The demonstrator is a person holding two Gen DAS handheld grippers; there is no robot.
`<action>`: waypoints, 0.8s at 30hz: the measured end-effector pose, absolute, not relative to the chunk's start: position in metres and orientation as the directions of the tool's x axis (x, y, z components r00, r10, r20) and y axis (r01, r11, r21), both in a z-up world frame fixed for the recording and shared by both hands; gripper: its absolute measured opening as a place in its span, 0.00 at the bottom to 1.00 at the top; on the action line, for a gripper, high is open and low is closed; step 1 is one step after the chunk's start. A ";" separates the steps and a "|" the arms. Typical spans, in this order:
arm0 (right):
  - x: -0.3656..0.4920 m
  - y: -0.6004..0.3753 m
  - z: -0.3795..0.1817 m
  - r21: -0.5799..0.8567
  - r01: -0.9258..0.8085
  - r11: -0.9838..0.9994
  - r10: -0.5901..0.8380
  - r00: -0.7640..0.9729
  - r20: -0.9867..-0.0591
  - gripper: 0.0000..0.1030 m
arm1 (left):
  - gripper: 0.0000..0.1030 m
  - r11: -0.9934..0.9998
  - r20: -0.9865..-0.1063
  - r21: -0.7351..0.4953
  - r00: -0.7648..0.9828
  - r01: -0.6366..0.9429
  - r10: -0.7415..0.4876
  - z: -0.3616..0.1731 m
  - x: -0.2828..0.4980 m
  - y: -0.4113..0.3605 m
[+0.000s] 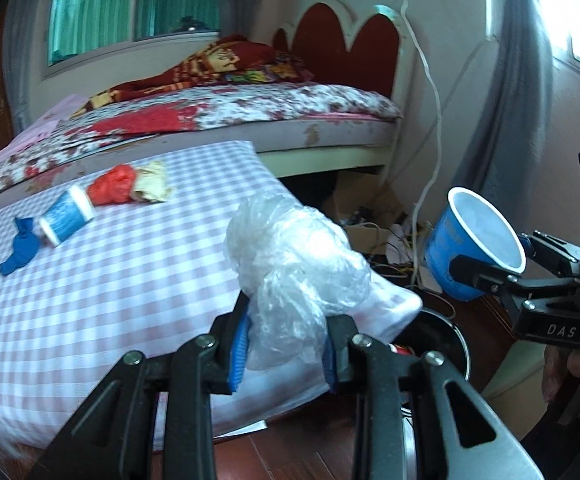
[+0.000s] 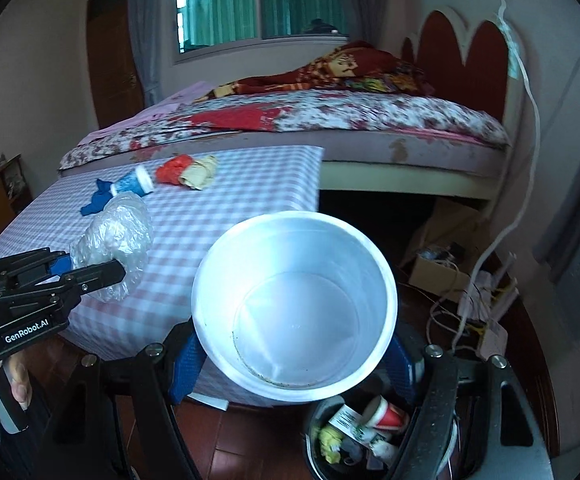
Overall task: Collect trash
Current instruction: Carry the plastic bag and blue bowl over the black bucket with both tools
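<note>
My left gripper is shut on a crumpled clear plastic bag, held over the near right corner of the checked table. It shows in the right wrist view too, the left gripper with the bag. My right gripper is shut on a blue paper cup with a white inside, held above the black bin. From the left wrist the cup hangs to the right. On the table lie a blue cup on its side, a blue scrap, a red wad and crumpled tan paper.
The bin on the red floor beside the table holds cups and wrappers. A bed with a flowered cover stands behind the table. Cardboard boxes and tangled cables lie at the right by the wall.
</note>
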State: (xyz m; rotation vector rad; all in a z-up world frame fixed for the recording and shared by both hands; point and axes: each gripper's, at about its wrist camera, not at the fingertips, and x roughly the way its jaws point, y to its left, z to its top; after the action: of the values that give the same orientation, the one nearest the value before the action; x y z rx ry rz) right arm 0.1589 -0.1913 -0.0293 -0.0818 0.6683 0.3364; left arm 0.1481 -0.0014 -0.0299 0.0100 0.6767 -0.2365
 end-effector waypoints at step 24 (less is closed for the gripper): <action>0.111 -0.321 -0.087 0.039 -0.126 0.991 0.115 0.690 -0.715 0.75 | 0.30 0.865 -0.698 -0.110 0.582 0.489 -0.418 -0.079 0.129 -0.142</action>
State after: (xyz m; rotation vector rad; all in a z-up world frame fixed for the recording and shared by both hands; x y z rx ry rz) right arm 0.1111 -0.3205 -0.0871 -0.0138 0.7985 0.1346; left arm 0.1292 -0.1423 -0.0794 0.0979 0.7884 -0.5303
